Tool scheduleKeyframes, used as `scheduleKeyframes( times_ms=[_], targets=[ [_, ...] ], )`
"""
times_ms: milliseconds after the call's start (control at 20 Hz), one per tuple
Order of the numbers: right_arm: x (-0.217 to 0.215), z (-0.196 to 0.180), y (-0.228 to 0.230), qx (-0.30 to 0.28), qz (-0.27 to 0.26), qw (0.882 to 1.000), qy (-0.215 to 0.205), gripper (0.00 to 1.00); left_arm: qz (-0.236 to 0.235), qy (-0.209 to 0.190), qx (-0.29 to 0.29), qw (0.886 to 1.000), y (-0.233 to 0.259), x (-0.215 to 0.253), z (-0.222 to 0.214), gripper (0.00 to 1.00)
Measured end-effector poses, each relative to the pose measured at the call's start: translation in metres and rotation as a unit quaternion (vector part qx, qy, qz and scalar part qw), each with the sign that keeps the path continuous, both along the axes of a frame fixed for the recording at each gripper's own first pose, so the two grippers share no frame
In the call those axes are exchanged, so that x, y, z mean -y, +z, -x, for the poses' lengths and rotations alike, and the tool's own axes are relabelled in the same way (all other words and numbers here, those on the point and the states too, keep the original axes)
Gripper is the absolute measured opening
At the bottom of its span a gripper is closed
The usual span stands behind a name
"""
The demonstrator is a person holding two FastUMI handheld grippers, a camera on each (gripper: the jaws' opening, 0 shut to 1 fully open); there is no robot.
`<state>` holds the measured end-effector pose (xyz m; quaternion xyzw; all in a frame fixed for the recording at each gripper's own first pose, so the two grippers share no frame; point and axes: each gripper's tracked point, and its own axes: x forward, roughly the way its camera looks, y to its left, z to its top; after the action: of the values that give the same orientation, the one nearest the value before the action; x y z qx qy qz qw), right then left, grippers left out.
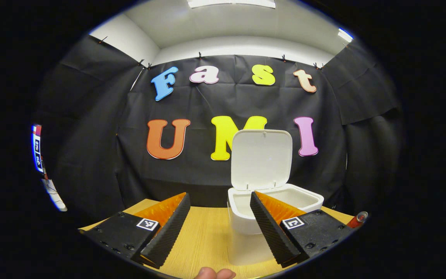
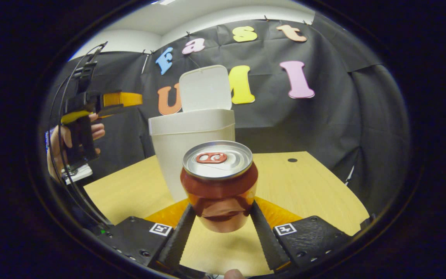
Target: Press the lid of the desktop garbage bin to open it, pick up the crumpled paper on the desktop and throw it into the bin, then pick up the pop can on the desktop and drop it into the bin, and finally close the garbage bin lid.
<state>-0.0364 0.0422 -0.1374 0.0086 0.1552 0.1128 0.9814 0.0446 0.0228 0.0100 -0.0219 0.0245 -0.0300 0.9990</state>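
The right gripper [image 2: 220, 228] is clamping the pop can [image 2: 219, 186] between its two fingers, one pressing on each side of the can's lower body. The can is standing upright in the grip, its silver top and pull tab facing up, and it is hanging above the wooden table [image 2: 308, 186] rather than resting on it, as the shadow under it suggests. Just behind the can the white bin [image 2: 176, 143] is standing on the table, with its lid [image 2: 205, 88] swung up and leaning back toward the black cloth wall. Off to the far side of the bin, a hand [image 2: 62, 145] is holding the other gripper up in the air, well above the tabletop.

The left gripper [image 1: 220, 228] is holding its fingers wide apart with nothing between them, and it is hovering over the table [image 1: 203, 236] in front of the bin [image 1: 242, 221]. In the left gripper view the bin is sitting just beyond the fingers, its mouth open and its lid [image 1: 261, 159] standing upright behind the opening. The inside of the bin is showing only a shallow strip of white wall, so I cannot tell what is lying in it. At the edge of that view a small red and silver shape, probably the can [image 1: 358, 218], is peeking in beside the gripper's body.
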Motion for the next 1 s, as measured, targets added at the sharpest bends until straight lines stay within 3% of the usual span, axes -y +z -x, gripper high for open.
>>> scheduleKeyframes(
  times_ms=[600,800,1000],
  targets=[
    [-0.059,-0.040,0.133,0.063,0.022,0.996,0.062,0.80,0.001,0.045,-0.001,0.999,-0.050,-0.044,0.036,1.00],
    [-0.079,-0.071,0.157,0.075,0.023,0.995,0.066,0.81,-0.026,0.031,0.000,0.999,-0.061,-0.046,0.044,1.00],
    [-0.093,-0.105,0.165,0.055,0.008,0.997,0.062,0.80,-0.018,0.011,-0.002,1.000,-0.068,-0.042,0.052,1.00]
  ],
)
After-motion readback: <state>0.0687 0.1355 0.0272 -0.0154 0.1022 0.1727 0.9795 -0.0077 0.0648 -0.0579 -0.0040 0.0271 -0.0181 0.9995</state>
